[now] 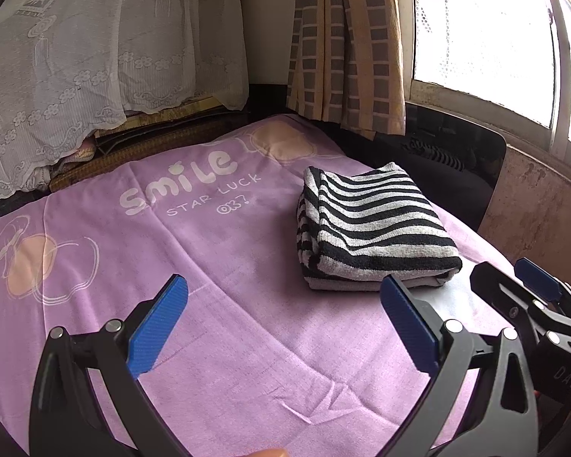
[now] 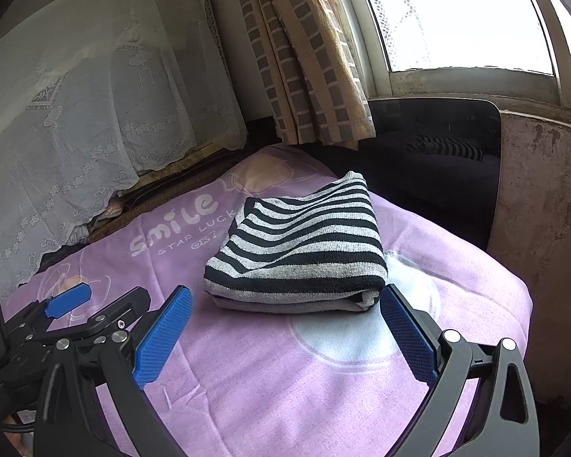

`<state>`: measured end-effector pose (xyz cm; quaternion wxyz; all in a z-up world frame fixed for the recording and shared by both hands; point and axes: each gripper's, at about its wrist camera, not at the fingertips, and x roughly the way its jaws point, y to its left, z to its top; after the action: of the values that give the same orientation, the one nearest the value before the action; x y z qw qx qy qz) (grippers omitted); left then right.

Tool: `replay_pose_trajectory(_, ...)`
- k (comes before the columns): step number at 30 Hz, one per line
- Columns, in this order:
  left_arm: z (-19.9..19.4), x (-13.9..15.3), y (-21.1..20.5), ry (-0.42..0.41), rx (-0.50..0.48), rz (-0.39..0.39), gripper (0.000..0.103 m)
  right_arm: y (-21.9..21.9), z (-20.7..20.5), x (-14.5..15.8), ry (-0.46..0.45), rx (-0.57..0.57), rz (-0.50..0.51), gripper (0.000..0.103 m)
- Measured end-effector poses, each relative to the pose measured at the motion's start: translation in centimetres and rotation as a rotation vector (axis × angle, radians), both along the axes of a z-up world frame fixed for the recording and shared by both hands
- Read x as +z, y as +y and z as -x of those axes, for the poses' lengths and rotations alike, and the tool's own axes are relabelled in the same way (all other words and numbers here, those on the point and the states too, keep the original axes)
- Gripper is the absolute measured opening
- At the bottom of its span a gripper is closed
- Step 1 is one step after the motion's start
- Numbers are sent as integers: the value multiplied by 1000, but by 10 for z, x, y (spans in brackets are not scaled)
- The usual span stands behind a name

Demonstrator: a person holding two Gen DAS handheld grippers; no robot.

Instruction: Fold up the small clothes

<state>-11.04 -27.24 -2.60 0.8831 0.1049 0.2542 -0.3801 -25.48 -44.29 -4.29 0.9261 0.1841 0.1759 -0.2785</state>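
A black-and-grey striped garment (image 2: 300, 251) lies folded into a thick, compact rectangle on a purple sheet (image 1: 228, 342) printed with the words "SMILE STAR LUCK". It sits toward the right edge of the sheet, near the far right corner, close to the dark glossy panel (image 2: 456, 175) under the window (image 2: 464, 15).

The left gripper (image 1: 283, 327) is over the near part of the sheet with its blue fingers (image 1: 158, 327) spread wide and nothing between them. The right gripper (image 2: 285, 337) is just in front of the garment, also spread wide and empty; one fingertip is very near the garment's near right corner. Both grippers are side by side. A checked curtain (image 1: 346, 45) hangs behind, and white lace (image 1: 95, 57) covers furniture at the far left edge.
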Motion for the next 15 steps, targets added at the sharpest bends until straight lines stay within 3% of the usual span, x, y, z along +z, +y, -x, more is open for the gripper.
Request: replay_pose_trajectory(15, 1, 1, -2, 7, -2, 1, 98, 1, 2, 1, -2, 2, -2, 99)
